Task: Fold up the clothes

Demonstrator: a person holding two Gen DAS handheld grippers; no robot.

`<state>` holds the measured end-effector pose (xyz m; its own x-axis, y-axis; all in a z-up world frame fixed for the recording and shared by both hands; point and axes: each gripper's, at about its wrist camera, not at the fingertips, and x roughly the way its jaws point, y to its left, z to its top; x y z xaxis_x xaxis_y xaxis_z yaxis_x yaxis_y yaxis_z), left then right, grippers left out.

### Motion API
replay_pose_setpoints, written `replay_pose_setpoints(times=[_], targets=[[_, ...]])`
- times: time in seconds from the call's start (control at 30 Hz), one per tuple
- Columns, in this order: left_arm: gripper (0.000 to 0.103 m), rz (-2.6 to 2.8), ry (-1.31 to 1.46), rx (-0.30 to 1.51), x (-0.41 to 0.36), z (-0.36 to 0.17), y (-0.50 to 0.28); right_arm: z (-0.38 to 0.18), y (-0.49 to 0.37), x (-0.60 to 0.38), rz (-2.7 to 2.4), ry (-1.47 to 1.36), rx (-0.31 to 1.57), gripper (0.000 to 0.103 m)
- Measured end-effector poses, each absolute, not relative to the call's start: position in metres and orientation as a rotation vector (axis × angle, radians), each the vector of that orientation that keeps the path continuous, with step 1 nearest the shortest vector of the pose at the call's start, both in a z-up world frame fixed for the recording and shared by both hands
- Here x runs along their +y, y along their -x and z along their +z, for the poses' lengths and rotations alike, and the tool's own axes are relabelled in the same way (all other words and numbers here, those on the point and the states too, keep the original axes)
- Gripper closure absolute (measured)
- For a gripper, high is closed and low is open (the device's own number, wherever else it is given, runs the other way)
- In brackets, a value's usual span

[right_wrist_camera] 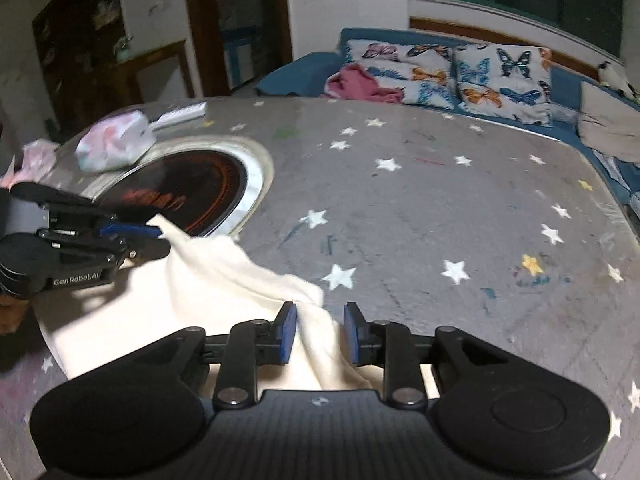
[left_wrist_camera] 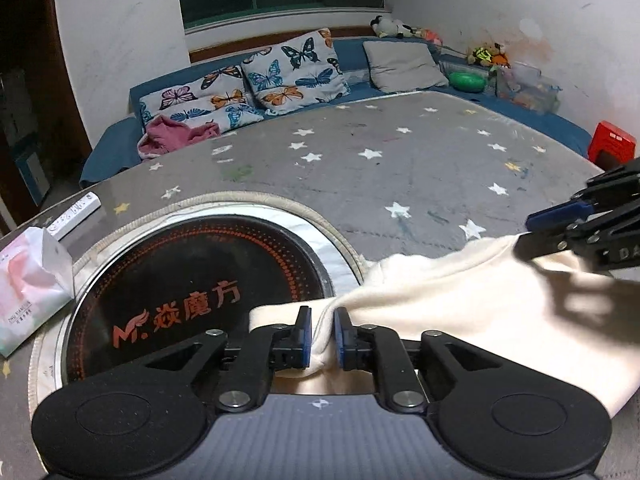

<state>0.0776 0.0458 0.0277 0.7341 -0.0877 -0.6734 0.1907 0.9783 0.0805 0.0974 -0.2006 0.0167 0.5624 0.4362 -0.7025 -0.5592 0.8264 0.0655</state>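
Observation:
A cream garment (left_wrist_camera: 472, 312) hangs stretched between my two grippers above the grey star-patterned table (left_wrist_camera: 380, 184). My left gripper (left_wrist_camera: 322, 338) is shut on one bunched edge of it. My right gripper (right_wrist_camera: 320, 330) has its jaws a little apart with a fold of the cream garment (right_wrist_camera: 224, 280) between them; it looks pinched. The right gripper shows at the right of the left wrist view (left_wrist_camera: 560, 232), holding the cloth's other end. The left gripper shows at the left of the right wrist view (right_wrist_camera: 132, 236).
A round black cooktop (left_wrist_camera: 192, 296) is set into the table. A tissue pack (left_wrist_camera: 28, 284) and a white remote (left_wrist_camera: 76, 212) lie at the left. A blue sofa (left_wrist_camera: 360, 60) with butterfly pillows and a pink cloth (left_wrist_camera: 176, 136) stands behind. A red box (left_wrist_camera: 612, 142) is at the right.

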Motion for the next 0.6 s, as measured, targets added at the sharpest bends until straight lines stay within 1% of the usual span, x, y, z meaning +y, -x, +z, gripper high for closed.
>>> replay_pose_setpoints(times=[0.27,0.47,0.6], targets=[[0.089,-0.229,-0.130,0.680,0.028,0.048,-0.060,0.036,-0.061,-0.217,0.597,0.164,0.741,0.078],[0.089,-0.262,-0.141,0.714,0.008,0.037,-0.069,0.019,-0.060,-0.213,0.620,0.157,0.798,0.083],[0.089,-0.250,-0.129,0.742,0.010,0.027,-0.078,0.008,-0.066,-0.215,0.608,0.149,0.821,0.088]])
